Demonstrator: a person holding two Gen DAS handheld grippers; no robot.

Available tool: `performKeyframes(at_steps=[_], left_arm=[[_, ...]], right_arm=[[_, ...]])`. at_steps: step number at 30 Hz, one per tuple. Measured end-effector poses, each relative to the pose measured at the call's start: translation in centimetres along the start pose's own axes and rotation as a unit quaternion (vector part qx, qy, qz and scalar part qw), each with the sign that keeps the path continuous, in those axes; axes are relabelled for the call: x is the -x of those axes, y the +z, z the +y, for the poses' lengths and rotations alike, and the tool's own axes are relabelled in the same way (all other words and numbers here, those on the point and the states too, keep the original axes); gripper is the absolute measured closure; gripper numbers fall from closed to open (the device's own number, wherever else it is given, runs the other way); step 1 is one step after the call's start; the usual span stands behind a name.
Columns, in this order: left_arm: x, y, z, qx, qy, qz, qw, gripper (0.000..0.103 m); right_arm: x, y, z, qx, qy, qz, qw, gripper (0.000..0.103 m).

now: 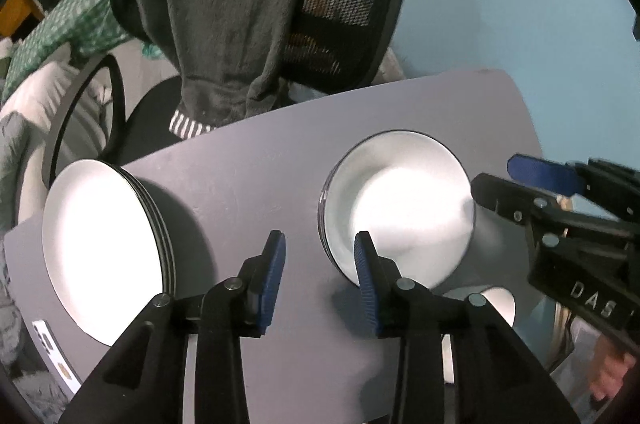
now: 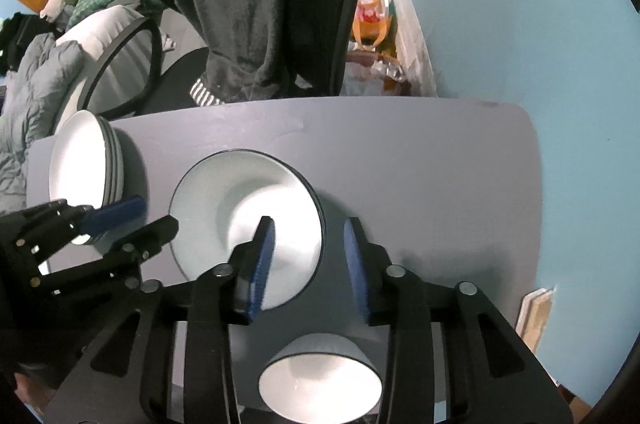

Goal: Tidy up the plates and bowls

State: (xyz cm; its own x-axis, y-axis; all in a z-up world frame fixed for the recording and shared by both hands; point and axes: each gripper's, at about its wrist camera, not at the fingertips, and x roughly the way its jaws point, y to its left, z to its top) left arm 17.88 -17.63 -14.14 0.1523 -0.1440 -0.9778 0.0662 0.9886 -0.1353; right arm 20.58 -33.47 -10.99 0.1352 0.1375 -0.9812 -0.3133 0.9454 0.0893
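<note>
A stack of white plates (image 1: 104, 256) with dark rims sits at the table's left; it also shows in the right wrist view (image 2: 80, 160). A stack of wide white bowls (image 1: 396, 204) stands mid-table, seen too in the right wrist view (image 2: 244, 208). A small white bowl (image 2: 320, 384) sits near the front edge, partly visible in the left wrist view (image 1: 500, 304). My left gripper (image 1: 320, 272) is open and empty, between plates and bowls. My right gripper (image 2: 308, 260) is open and empty, over the bowl stack's right rim; it also shows in the left wrist view (image 1: 516, 180).
The grey table (image 1: 260, 164) has a rounded far right corner. A black office chair draped with a grey garment (image 1: 240, 4) stands behind it. A blue wall (image 2: 520, 24) is on the right, bedding (image 2: 40, 84) on the left. A phone (image 1: 52, 356) lies at the table's left edge.
</note>
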Motion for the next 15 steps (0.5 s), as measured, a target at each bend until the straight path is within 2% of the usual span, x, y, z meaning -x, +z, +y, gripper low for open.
performKeyframes(at_steps=[11, 14, 15], left_arm=[[3.4, -2.2, -0.7, -0.035, -0.029, -0.031, 0.9985, 0.066], [4.1, -2.6, -1.1, -0.053, -0.026, -0.04, 0.9975, 0.054], [4.2, -2.8, -1.2, -0.058, -0.026, -0.044, 0.997, 0.053]], right_arm=[[3.4, -2.4, 0.1, -0.01, -0.013, -0.027, 0.999, 0.05], [3.8, -3.3, 0.1, -0.021, -0.012, -0.03, 0.999, 0.045], [3.9, -3.6, 0.0, -0.024, -0.011, -0.029, 0.999, 0.044]])
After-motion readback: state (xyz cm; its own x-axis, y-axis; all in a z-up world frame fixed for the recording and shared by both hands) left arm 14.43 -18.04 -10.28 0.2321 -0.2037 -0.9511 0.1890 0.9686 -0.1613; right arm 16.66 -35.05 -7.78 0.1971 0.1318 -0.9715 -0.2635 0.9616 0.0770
